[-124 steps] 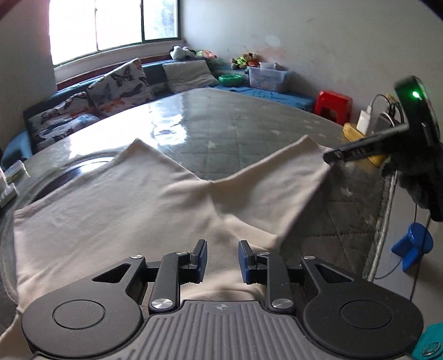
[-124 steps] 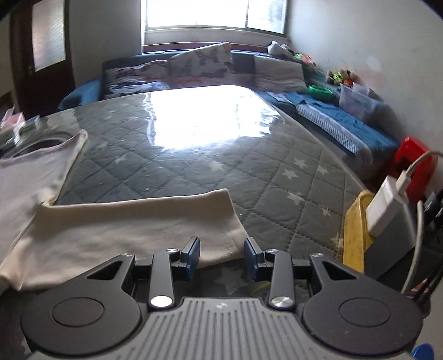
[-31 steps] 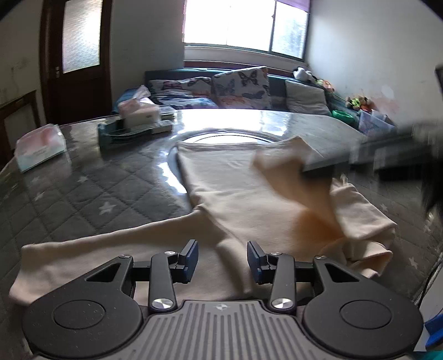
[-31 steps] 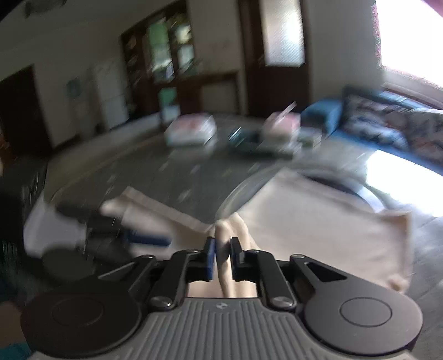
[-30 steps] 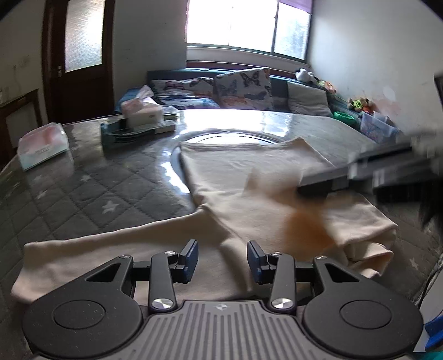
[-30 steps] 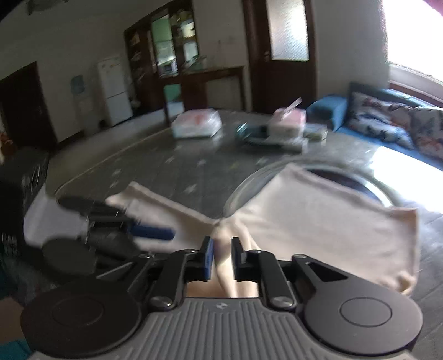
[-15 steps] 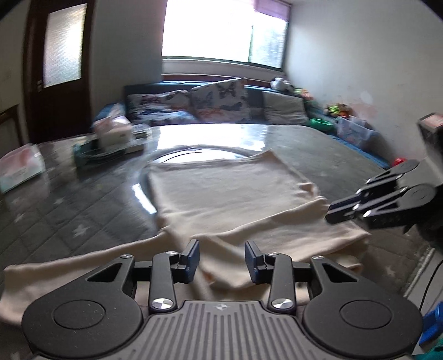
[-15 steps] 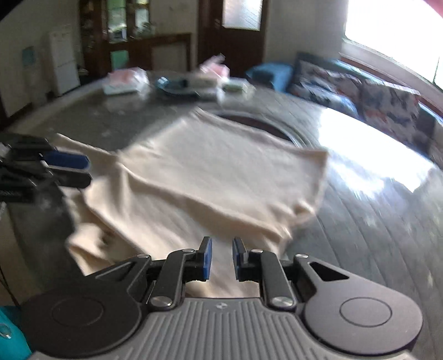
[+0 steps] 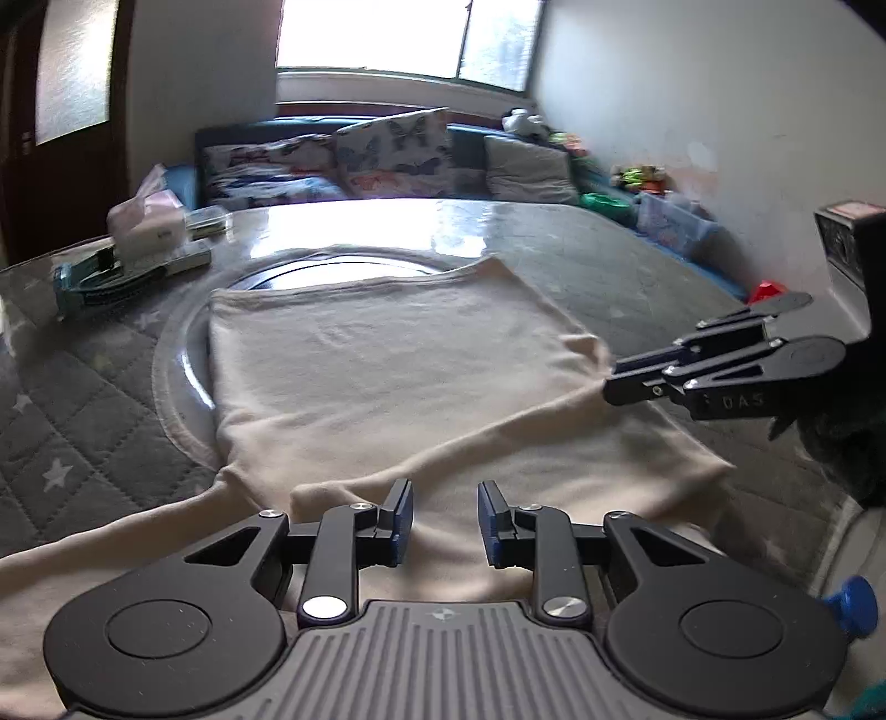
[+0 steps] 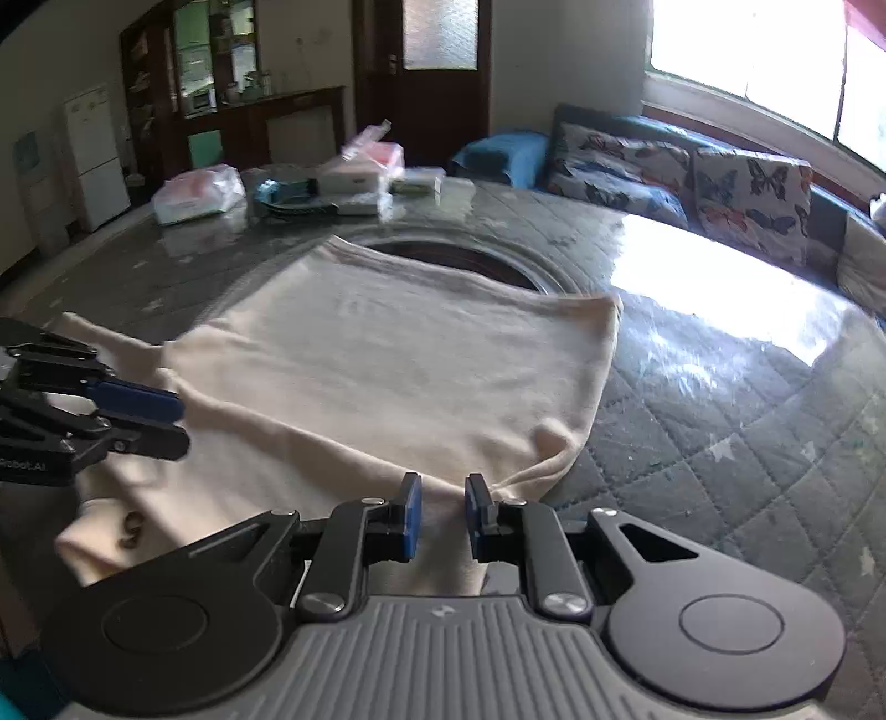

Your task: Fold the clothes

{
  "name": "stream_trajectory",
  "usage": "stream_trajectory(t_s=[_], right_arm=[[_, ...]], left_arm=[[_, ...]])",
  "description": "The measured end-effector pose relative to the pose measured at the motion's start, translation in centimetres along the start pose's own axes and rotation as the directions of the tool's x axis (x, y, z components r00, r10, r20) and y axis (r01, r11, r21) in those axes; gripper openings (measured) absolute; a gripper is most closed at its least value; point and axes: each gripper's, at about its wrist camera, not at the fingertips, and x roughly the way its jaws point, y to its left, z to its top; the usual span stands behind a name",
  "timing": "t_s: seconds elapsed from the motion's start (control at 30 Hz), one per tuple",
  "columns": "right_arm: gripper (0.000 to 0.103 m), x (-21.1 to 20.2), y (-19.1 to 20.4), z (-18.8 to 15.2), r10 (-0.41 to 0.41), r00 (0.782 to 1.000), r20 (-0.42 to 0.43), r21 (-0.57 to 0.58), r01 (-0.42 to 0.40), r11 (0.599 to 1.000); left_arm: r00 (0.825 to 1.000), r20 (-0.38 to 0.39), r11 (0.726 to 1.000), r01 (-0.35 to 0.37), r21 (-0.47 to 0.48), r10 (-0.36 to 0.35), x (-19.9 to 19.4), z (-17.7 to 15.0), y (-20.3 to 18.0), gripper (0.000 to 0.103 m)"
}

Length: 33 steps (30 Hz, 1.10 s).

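Lying spread across the near half of the table (image 9: 581,249), a cream top (image 9: 376,365), its body flat and reaching toward the round glass disc (image 9: 177,354) at the middle; hem toward the far side, one sleeve (image 9: 111,531) trailing out along the near edge to the left, the other folded back across the chest as a band (image 9: 554,443) running toward the right edge

Hovering just above the cloth at the near edge, left claw (image 9: 446,520), blue-padded fingers (image 9: 401,518) standing apart with a clear gap, gripping nothing

Hanging over the right-hand edge of the top, right claw (image 10: 443,518), fingers parted a little narrower than the left pair, cloth showing through the gap but not pinched; seen from the left wrist view as a black arm (image 9: 720,365) poking in from the right just above the folded sleeve

Sitting near the far left edge of the table, a tissue box (image 9: 147,224) and a teal tray (image 9: 99,274), well apart from the top; beside them in the right wrist view, a plastic-wrapped pack (image 10: 196,194)

Lining the wall beyond the table, a blue sofa (image 9: 332,155) with butterfly cushions (image 9: 393,149) under a bright window (image 9: 404,36)
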Motion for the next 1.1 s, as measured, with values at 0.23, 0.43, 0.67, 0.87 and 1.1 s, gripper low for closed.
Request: stream_trajectory(t_s=[0.23, 0.43, 0.67, 0.87, 1.1], right_arm=[[0.015, 0.2, 0.1, -0.1, -0.005, 1.000, 0.002, -0.019, 0.005, 1.000], [0.015, 0.0, 2.5, 0.5, 0.023, 1.000, 0.012, -0.076, -0.022, 0.997], [0.015, 0.9, 8.6, 0.7, 0.160, 0.987, -0.030, -0.209, -0.162, 0.964], [0.016, 1.7, 13.4, 1.2, 0.239, 0.970, -0.042, -0.326, -0.239, 0.915], [0.016, 1.7, 15.9, 1.1, 0.279, 0.958, -0.065, -0.393, -0.281, 0.875]], left_arm=[[0.999, 0.021, 0.998, -0.035, -0.051, 0.036, -1.8, -1.4, 1.9, 0.027], [0.995, 0.050, 0.992, -0.083, -0.096, 0.088, -3.9, -2.2, 3.2, 0.027], [0.959, 0.031, 0.934, -0.268, -0.235, 0.283, -7.0, -3.9, 7.6, 0.028], [0.872, -0.019, 0.809, -0.462, -0.363, 0.489, -10.3, -6.2, 11.6, 0.032], [0.801, -0.072, 0.681, -0.549, -0.484, 0.595, -12.6, -8.3, 14.6, 0.041]])
